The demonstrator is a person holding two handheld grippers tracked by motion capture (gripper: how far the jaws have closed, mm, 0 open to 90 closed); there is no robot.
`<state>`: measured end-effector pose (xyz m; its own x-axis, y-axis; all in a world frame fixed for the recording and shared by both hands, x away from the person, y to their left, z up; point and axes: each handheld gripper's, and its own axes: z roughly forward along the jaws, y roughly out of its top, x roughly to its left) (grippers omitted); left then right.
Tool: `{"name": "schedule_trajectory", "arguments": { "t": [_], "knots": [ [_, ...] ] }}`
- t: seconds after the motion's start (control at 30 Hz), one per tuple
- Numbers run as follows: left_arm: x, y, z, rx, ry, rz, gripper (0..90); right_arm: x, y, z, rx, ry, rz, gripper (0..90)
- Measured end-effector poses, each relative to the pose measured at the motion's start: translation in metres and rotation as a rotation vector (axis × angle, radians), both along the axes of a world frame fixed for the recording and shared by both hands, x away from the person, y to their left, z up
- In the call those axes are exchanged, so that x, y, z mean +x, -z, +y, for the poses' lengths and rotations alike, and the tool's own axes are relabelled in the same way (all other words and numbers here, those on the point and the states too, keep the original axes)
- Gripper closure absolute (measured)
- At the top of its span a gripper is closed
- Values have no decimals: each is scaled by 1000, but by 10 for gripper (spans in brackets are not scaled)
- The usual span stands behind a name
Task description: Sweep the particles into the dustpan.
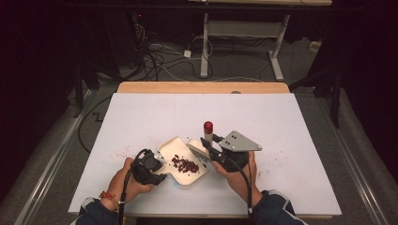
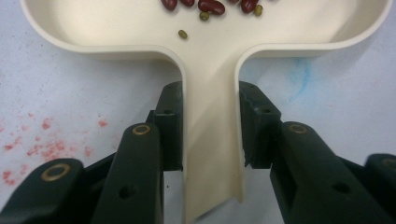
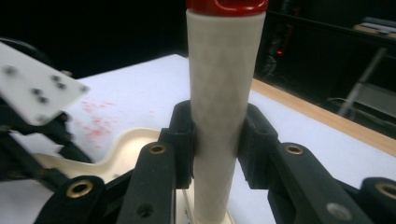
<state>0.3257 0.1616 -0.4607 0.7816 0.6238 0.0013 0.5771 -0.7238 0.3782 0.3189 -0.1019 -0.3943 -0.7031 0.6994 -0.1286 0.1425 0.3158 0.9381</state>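
Cream dustpan [image 1: 180,161] handle is pinched by the left gripper [image 1: 157,169]; right gripper [image 1: 210,149], just beside its far rim, clamps the upright brush handle [image 1: 208,133].

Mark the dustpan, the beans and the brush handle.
dustpan [image 2: 212,107]: left gripper view, its handle.
beans [image 1: 185,164]: high view, middle of the pile.
brush handle [image 3: 217,102]: right gripper view, the white shaft.

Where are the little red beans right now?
In the high view, the small dark red beans lie inside the cream plastic dustpan at the table's near middle, between the left gripper and right gripper.
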Motion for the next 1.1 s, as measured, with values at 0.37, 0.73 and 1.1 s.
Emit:
{"name": "schedule_trajectory", "arguments": {
  "t": [0.37, 0.73, 1.1],
  "knots": [
    [0, 1, 0, -5, 2, -1, 641, -9, -16, -2, 58, -44, -27, 700],
    [0, 2, 0, -4, -1, -4, 640, -12, -22, -52, -7, 33, -44, 699],
    [-1, 1, -2, 9, 5, -17, 640, -14, -5, -50, -41, 5, 22, 697]
  ]
}}
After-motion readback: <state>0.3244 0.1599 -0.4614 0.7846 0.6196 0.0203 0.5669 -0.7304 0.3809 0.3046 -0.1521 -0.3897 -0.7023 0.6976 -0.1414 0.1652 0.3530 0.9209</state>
